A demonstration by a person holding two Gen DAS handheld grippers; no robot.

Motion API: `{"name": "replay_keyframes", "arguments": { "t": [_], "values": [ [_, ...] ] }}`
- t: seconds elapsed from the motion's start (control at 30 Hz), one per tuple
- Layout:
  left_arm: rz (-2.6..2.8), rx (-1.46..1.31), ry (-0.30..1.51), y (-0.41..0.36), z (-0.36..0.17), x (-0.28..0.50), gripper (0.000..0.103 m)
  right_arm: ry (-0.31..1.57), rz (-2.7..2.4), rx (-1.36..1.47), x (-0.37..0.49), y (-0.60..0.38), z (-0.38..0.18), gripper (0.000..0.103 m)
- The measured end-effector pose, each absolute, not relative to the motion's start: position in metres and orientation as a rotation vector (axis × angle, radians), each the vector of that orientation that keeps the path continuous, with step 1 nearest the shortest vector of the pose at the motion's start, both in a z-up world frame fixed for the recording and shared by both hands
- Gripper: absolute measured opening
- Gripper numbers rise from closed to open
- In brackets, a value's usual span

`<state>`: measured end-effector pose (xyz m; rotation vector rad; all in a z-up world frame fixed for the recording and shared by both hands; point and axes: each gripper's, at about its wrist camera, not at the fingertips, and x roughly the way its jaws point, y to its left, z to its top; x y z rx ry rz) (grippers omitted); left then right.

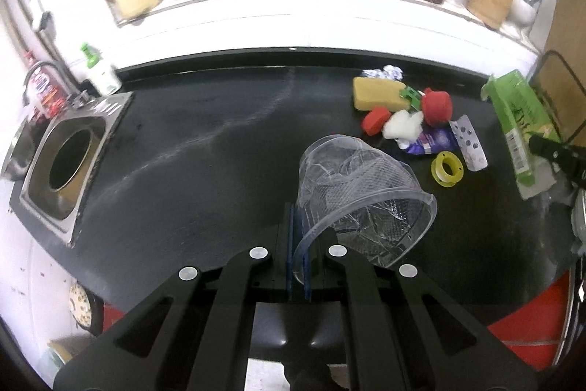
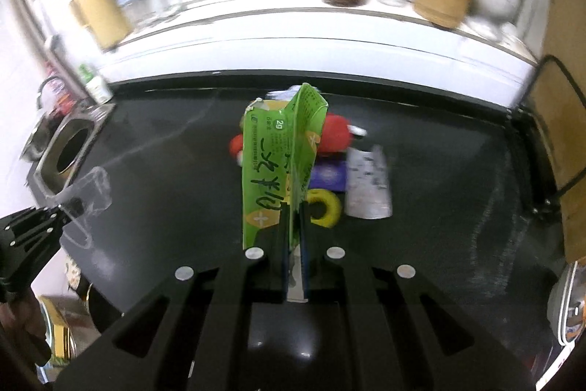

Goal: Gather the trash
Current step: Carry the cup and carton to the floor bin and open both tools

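Left wrist view:
- Grip: my left gripper [image 1: 298, 240] has its jaws pressed together on the rim of the clear plastic container [image 1: 360, 196], pinching the near edge.
- Container attitude: it lies tipped on its side over the black counter [image 1: 183, 152], its open mouth towards me and to the right, its closed end pointing away towards the trash pile.
- Trash pile: yellow sponge [image 1: 379, 93], red cap [image 1: 436, 107], white wad [image 1: 403, 124], purple wrapper [image 1: 434, 141] and yellow ring [image 1: 447, 168] sit clustered beyond the container, to the right.
- Other claw: the right gripper's tip shows at the far right edge, with the green carton [image 1: 516, 123] beside it.
- Disposal hole: the round opening in the steel plate [image 1: 69, 159] is well apart, on the far left.

Right wrist view:
- Grip: my right gripper [image 2: 294, 237] is closed on the green carton [image 2: 282, 163], pinching its lower edge.
- Carton axis: the long axis runs straight out from the jaws, upright in frame, and it hides part of the pile behind.
- Key relation: the clear container [image 2: 91, 196] and left gripper [image 2: 55, 215] lie to my left; I judge the carton must travel leftwards to the container's mouth.
- Nearer hand: the left is closer to the hole [image 2: 71, 152].
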<state>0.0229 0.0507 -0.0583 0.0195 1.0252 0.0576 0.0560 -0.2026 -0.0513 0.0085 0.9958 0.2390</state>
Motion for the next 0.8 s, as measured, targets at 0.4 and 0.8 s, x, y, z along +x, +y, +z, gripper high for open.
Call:
{"name": "replay_keyframes", "arguments": {
  "t": [0.4, 0.8],
  "values": [
    [0.362, -0.164, 1.007, 0.192, -0.046, -0.100, 0.003, 1.002, 0.732, -0.177, -0.003, 0.018, -0.053, 0.006],
    [0.749, -0.421, 1.054, 0.352, -0.114, -0.279, 0.003, 1.130, 1.240, -0.432, -0.137, 0.262, -0.123, 0.006]
  ]
}}
